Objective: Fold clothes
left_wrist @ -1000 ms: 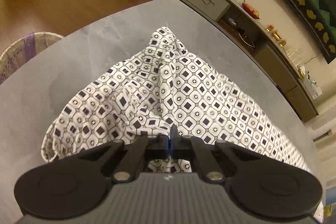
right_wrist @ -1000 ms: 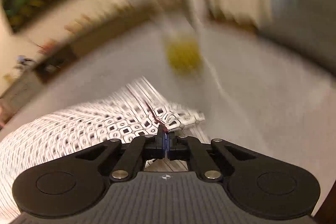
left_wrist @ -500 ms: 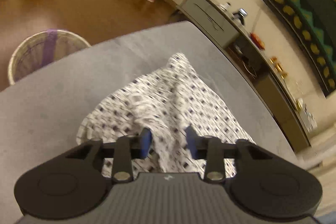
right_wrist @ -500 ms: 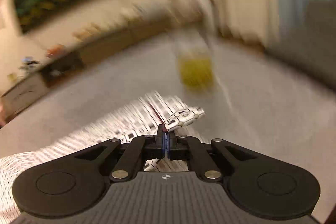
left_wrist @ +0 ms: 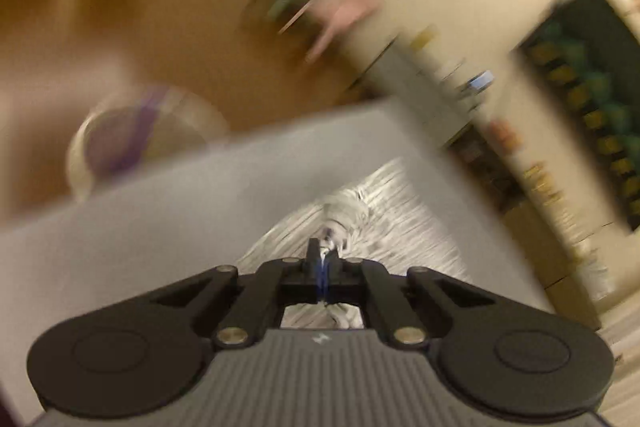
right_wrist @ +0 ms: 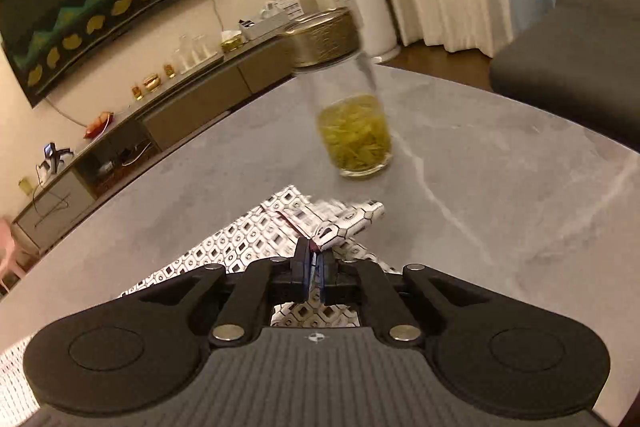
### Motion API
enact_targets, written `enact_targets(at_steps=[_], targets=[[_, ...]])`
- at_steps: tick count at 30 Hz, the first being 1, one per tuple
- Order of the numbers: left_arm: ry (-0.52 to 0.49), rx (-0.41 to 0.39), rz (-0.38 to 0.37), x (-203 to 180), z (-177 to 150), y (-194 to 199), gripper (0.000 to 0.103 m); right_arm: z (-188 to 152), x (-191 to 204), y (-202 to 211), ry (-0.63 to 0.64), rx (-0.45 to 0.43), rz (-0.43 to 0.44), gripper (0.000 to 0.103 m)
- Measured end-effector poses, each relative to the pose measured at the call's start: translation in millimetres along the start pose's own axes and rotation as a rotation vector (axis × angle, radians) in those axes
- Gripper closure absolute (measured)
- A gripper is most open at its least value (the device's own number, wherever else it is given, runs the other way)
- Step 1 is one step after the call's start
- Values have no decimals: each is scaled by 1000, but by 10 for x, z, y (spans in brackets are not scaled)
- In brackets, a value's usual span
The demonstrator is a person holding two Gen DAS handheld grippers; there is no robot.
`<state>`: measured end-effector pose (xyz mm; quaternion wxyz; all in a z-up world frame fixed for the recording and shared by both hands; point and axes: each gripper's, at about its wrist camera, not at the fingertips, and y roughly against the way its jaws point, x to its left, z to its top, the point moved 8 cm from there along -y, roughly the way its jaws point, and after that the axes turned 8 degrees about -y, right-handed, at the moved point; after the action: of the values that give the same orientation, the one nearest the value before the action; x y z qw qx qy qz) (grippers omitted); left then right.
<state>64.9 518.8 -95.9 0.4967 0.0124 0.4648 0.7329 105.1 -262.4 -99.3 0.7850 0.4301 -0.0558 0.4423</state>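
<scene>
A white garment with a black geometric print (right_wrist: 248, 247) lies on the grey table (right_wrist: 480, 187). My right gripper (right_wrist: 314, 259) is shut on a folded edge of it, and a small flap sticks out to the right of the tips. The left wrist view is motion-blurred. There the garment (left_wrist: 392, 219) shows as a pale streaked patch near the table's far corner. My left gripper (left_wrist: 323, 259) has its jaws closing tight, with a bunched bit of the cloth pinched at the tips.
A tall glass jar with green leaves and a gold lid (right_wrist: 352, 131) stands just beyond the right gripper. A woven basket (left_wrist: 132, 143) sits on the floor past the table's left edge. A sideboard (right_wrist: 180, 107) lines the wall, and a grey seat (right_wrist: 580, 67) is at the right.
My left gripper opened, shifted across the garment towards its far end and shut again on a bunch of cloth; its view swung and blurred. The right gripper stayed shut on the garment's edge.
</scene>
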Motion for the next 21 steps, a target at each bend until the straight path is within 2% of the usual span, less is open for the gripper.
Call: enact_targets(at_steps=[4, 8, 9, 11, 13, 14, 15, 17, 18, 21], targets=[[-27, 71, 53, 93, -122, -160, 103, -144, -55, -172, -70, 114, 3, 102], [-69, 78, 71, -25, -138, -251, 103, -122, 136, -230, -3, 114, 7, 102], [-82, 66, 63, -55, -123, -263, 103, -60, 176, -216, 20, 84, 4, 102], [-120, 65, 75, -101, -111, -313, 103, 161, 367, 91, 144, -107, 50, 102], [-137, 77, 88, -109, -138, -373, 102, 238, 464, 366, 245, -223, 66, 102], [-139, 84, 92, -102, -159, -396, 102, 207, 358, 314, 228, -181, 44, 102], [-142, 90, 96, -97, -178, -417, 102, 151, 194, 191, 184, -102, 10, 102], [-160, 90, 107, -112, -181, -413, 102, -30, -206, -93, 19, 82, -50, 102], [-166, 89, 111, -113, -179, -415, 102, -86, -327, -161, -50, 130, -49, 103], [-191, 87, 126, -146, -191, -399, 102, -41, -268, -160, -12, 120, -58, 102]])
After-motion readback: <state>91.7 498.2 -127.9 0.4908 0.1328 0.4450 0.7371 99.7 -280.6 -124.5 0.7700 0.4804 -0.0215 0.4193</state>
